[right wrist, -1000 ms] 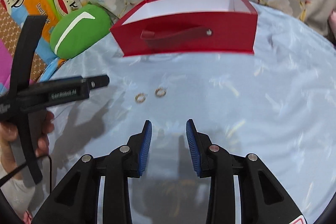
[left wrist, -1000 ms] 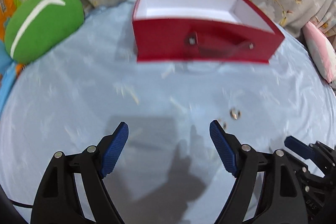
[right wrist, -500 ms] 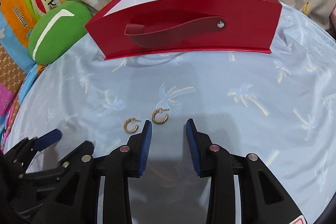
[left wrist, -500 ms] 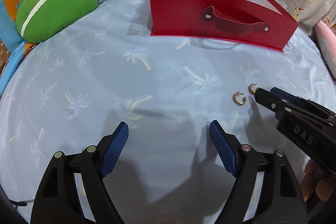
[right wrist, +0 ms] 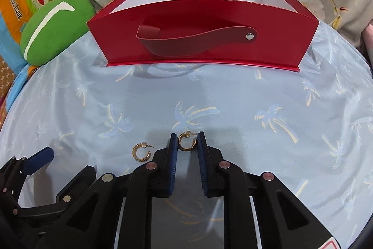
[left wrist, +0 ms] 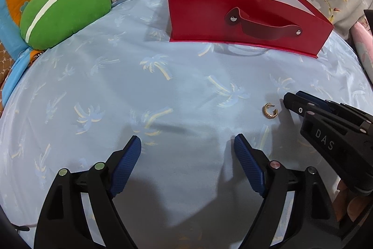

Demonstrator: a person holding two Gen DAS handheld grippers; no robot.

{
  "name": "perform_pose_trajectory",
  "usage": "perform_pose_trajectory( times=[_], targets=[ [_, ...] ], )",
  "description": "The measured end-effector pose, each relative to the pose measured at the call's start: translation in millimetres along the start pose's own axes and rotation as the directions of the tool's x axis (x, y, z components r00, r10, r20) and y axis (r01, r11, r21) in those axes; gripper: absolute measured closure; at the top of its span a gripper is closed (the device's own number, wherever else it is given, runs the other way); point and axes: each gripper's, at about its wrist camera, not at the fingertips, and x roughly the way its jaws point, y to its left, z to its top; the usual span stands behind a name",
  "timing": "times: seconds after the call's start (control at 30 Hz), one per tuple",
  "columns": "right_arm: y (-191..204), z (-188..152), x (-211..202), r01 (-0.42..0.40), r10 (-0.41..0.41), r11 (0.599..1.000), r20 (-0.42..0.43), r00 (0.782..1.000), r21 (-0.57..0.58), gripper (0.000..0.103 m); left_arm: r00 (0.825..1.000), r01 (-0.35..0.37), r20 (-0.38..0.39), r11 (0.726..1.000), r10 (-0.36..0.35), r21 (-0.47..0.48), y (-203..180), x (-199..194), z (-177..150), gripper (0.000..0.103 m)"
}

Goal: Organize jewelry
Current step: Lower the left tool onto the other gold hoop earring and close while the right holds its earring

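Observation:
Two gold hoop earrings lie on the pale blue palm-print cloth. My right gripper (right wrist: 187, 135) has its jaws closing, with one gold earring (right wrist: 187, 144) between the blue pads and touched on both sides. The second earring (right wrist: 141, 153) lies just left of that gripper, untouched. In the left wrist view it is the only earring (left wrist: 270, 111) showing, beside the right gripper's tip (left wrist: 291, 99). My left gripper (left wrist: 186, 139) hovers over bare cloth, jaws opening wide, nothing between them. A red box (right wrist: 202, 48) with a strap handle stands behind, its white inside showing.
A green cushion (left wrist: 63, 8) lies at the back left beside colourful printed fabric. Floral fabric rises behind the red box (left wrist: 233, 15). A pink cushion edge shows at the far right. Bare cloth stretches between the grippers and the box.
My right gripper slid forward onto the right-hand earring and narrowed its jaws around it. The left gripper dipped slightly a second ago and has since stayed put.

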Motion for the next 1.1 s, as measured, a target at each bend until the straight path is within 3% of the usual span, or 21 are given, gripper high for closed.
perform_pose_trajectory(
  times=[0.33, 0.53, 0.67, 0.9, 1.1],
  targets=[
    [-19.4, -23.2, -24.0, 0.003, -0.004, 0.999, 0.020, 1.000, 0.048, 0.087, 1.000, 0.004, -0.002, 1.000, -0.004, 0.016, -5.9, 0.1, 0.0, 0.021],
    [-47.5, -54.6, -48.7, 0.010, -0.011, 0.994, 0.012, 1.000, 0.110, 0.087, 0.997, 0.078, -0.011, 0.995, -0.078, 0.054, -31.0, 7.8, 14.2, 0.021],
    [-55.5, -61.1, -53.1, -0.004, 0.002, 0.991, 0.018, 1.000, 0.136, 0.087, 0.996, 0.086, -0.006, 0.993, -0.086, 0.076, -48.4, 16.5, 23.6, 0.023],
    [-56.1, -62.0, -51.7, -0.010, 0.007, 0.990, 0.020, 1.000, 0.144, 0.087, 0.996, 0.083, 0.007, 0.991, -0.084, 0.103, -63.2, 20.0, 28.9, 0.039],
    [-56.2, -62.0, -51.5, -0.010, 0.007, 0.990, 0.020, 1.000, 0.144, 0.087, 0.995, 0.098, 0.020, 0.990, -0.101, 0.103, -61.8, 17.7, 29.2, 0.069]
  ],
)
